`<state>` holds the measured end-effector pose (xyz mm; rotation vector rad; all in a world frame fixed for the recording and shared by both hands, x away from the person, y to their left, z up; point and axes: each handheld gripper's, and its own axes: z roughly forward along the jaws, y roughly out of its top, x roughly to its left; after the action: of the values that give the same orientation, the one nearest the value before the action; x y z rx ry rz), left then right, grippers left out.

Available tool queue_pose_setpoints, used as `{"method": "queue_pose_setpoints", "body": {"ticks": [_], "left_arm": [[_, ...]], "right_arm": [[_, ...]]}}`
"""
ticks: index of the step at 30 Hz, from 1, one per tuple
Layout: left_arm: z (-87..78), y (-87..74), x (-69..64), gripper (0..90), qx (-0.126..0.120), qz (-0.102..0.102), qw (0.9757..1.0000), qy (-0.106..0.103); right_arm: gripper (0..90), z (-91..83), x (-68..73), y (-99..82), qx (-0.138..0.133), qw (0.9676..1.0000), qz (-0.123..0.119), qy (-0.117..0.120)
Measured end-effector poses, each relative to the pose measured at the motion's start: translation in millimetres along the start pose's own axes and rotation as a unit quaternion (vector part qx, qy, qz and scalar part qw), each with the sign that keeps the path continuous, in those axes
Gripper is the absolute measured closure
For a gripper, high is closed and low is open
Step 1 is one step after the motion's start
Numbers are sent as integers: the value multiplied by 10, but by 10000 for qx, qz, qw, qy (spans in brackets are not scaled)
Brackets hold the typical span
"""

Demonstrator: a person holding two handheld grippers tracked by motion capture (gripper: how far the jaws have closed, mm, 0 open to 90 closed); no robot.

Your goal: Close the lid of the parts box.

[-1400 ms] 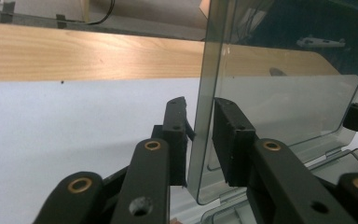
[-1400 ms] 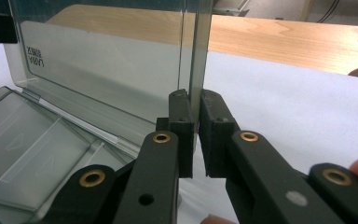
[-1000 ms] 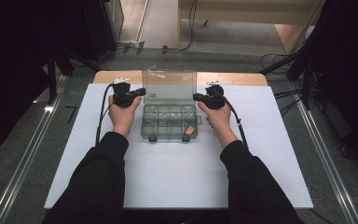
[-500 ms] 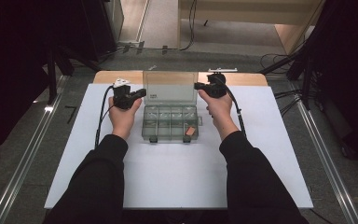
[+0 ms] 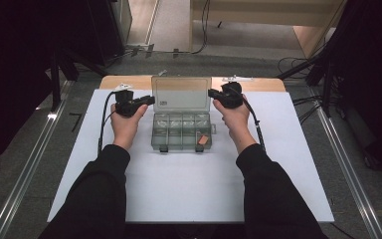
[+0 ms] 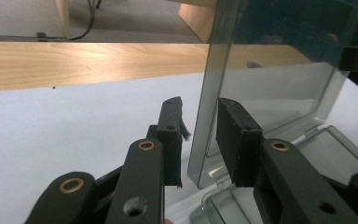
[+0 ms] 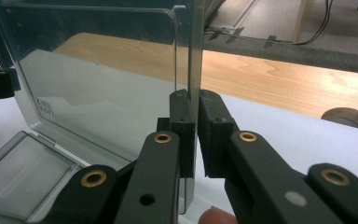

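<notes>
At table centre, clear compartment box [image 5: 181, 130] w/ lid [image 5: 181, 92] upright at 12 o'clock. Left gripper [image 6: 199, 135] at lid's 9 o'clock edge, jaws just opened, pads off the plastic, edge between them. Right gripper [image 7: 196, 135] at 3 o'clock edge, clamped on lid. Small orange item [image 5: 204, 140] in box's 4 o'clock compartment.

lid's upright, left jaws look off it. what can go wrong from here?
1. The left gripper has just been opening; its pads stand clear of the lid's edge. Only the right gripper clamps the lid, so it may twist or drop shut.
2. Pulling on the lid could drag the light organizer box across the white mat.
</notes>
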<state>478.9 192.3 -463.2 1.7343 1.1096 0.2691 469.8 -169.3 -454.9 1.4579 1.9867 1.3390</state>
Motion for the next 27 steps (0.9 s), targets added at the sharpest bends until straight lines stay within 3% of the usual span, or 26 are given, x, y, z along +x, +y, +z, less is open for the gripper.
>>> {"method": "queue_pose_setpoints", "body": {"ticks": [4, 9, 19, 27], "left_arm": [[-75, 22, 43, 784, -81, -59, 9998, -154], [-54, 48, 71, 895, 41, -12, 10000, -42], [70, 94, 109, 900, 54, -350, 9993, -116], [105, 110, 76, 900, 55, -483, 9984, -283]], "right_arm": [[833, -21, 13, -24, -76, 9999, -110, 8], [831, -57, 37, -60, -177, 9996, -230, -3], [827, -136, 76, -143, -367, 9982, -473, 8], [813, -174, 64, -197, -453, 9981, -391, 145]]}}
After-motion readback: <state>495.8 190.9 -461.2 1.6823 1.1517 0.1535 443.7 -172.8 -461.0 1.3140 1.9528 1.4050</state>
